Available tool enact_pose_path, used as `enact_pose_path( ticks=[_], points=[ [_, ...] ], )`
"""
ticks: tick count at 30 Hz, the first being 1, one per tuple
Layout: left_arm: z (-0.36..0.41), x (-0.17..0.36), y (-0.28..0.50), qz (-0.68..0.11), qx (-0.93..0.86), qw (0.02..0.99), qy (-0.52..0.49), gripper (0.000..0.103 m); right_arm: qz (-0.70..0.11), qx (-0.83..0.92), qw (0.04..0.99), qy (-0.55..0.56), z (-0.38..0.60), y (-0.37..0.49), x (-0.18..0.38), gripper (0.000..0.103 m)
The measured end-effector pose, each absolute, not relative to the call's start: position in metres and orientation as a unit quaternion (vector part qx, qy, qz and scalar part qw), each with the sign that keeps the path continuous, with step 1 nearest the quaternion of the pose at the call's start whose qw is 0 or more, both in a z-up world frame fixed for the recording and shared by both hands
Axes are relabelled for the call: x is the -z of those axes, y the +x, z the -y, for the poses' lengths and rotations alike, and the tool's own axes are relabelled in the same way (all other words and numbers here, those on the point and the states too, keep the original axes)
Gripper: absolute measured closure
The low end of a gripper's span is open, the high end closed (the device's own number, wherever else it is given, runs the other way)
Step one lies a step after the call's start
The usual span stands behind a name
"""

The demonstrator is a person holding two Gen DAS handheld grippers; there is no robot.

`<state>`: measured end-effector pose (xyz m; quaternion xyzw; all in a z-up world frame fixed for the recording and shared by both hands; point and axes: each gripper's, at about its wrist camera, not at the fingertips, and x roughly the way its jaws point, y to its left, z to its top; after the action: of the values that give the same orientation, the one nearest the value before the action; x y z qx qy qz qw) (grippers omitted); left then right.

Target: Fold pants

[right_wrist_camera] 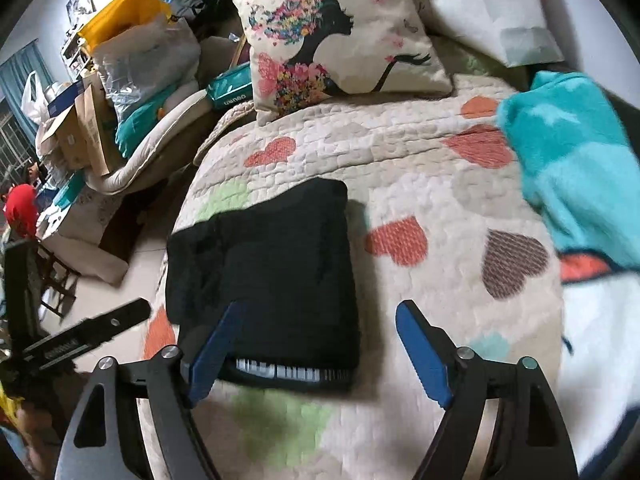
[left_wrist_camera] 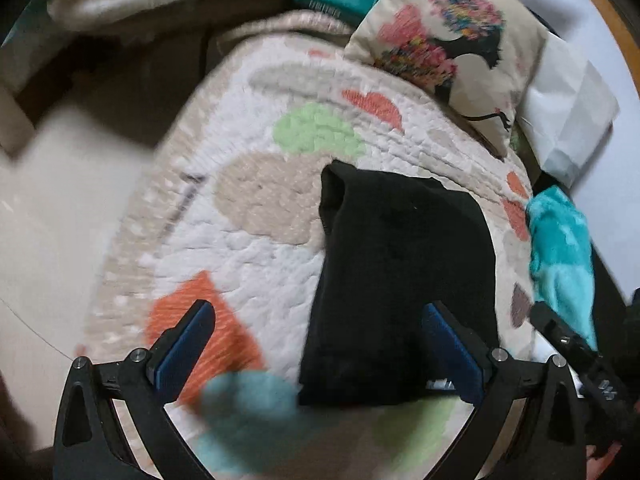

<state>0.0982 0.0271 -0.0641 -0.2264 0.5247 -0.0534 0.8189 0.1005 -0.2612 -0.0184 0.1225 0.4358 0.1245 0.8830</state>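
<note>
Left wrist view shows the black soft-knit pants [left_wrist_camera: 404,280] lying folded into a compact rectangle on the quilted cream bedspread with coloured hearts [left_wrist_camera: 248,184]; the left gripper [left_wrist_camera: 316,354] hangs above, jaws spread, gripping nothing. Folding looks finished; next would only be a tidy or retreat. Right wrist view: the right gripper [right_wrist_camera: 316,352] is likewise released over the bundle, whose striped waistband peeks out. Blur smears the nearer edges.
</note>
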Motion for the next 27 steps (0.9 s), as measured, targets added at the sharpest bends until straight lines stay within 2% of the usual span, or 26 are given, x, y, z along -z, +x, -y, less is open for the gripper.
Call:
enact_pose_path(
  ticks=[4,6,7,8,9,10,11,13,15,16,20,21,22,23,25,26,27],
  points=[
    [-0.021,0.097,0.12,-0.56,0.083,0.782,-0.26,0.005,-0.456,-0.152,0.862,0.161,0.263,0.144,0.046,0.018],
    [-0.016,0.095,0.122,-0.544,0.09,0.796,-0.249,0.005,-0.468,-0.165,0.847,0.191,0.265,0.16,0.06,0.018],
    [-0.012,0.093,0.125,-0.54,0.104,0.798,-0.246,0.009,-0.476,-0.176,0.836,0.208,0.266,0.169,0.069,0.018],
    [-0.008,0.091,0.127,-0.537,0.118,0.798,-0.248,0.019,-0.481,-0.183,0.83,0.215,0.266,0.175,0.076,0.018],
    [-0.005,0.09,0.13,-0.537,0.129,0.796,-0.248,0.047,-0.487,-0.188,0.824,0.219,0.265,0.18,0.082,0.02],
    [0.0,0.09,0.134,-0.544,0.136,0.792,-0.242,0.061,-0.494,-0.189,0.82,0.221,0.263,0.186,0.089,0.022],
    [0.001,0.09,0.137,-0.547,0.134,0.791,-0.239,0.062,-0.497,-0.197,0.814,0.228,0.262,0.191,0.095,0.026],
    [0.004,0.088,0.139,-0.544,0.129,0.794,-0.239,0.066,-0.492,-0.212,0.808,0.245,0.262,0.195,0.098,0.045],
    [0.007,0.079,0.143,-0.535,0.13,0.802,-0.23,0.069,-0.491,-0.216,0.807,0.247,0.259,0.197,0.094,0.062],
    [0.009,0.074,0.146,-0.529,0.13,0.808,-0.224,0.069,-0.487,-0.221,0.811,0.236,0.256,0.196,0.089,0.065],
    [0.007,0.064,0.159,-0.504,0.116,0.831,-0.204,0.07,-0.459,-0.229,0.83,0.219,0.251,0.201,0.068,0.071],
    [0.005,0.067,0.164,-0.505,0.111,0.83,-0.209,0.069,-0.449,-0.23,0.835,0.221,0.251,0.203,0.063,0.071],
    [0.002,0.071,0.167,-0.51,0.107,0.827,-0.211,0.062,-0.444,-0.23,0.839,0.214,0.25,0.206,0.059,0.071],
    [0.0,0.076,0.17,-0.517,0.096,0.824,-0.209,0.058,-0.442,-0.227,0.844,0.204,0.248,0.208,0.058,0.07],
    [-0.008,0.083,0.172,-0.522,0.079,0.824,-0.208,0.036,-0.45,-0.205,0.851,0.176,0.243,0.212,0.061,0.06],
    [-0.011,0.083,0.171,-0.522,0.077,0.823,-0.209,0.036,-0.455,-0.187,0.855,0.163,0.243,0.212,0.064,0.046],
    [-0.011,0.08,0.169,-0.524,0.075,0.824,-0.205,0.036,-0.455,-0.179,0.857,0.163,0.246,0.209,0.065,0.037]
  ],
)
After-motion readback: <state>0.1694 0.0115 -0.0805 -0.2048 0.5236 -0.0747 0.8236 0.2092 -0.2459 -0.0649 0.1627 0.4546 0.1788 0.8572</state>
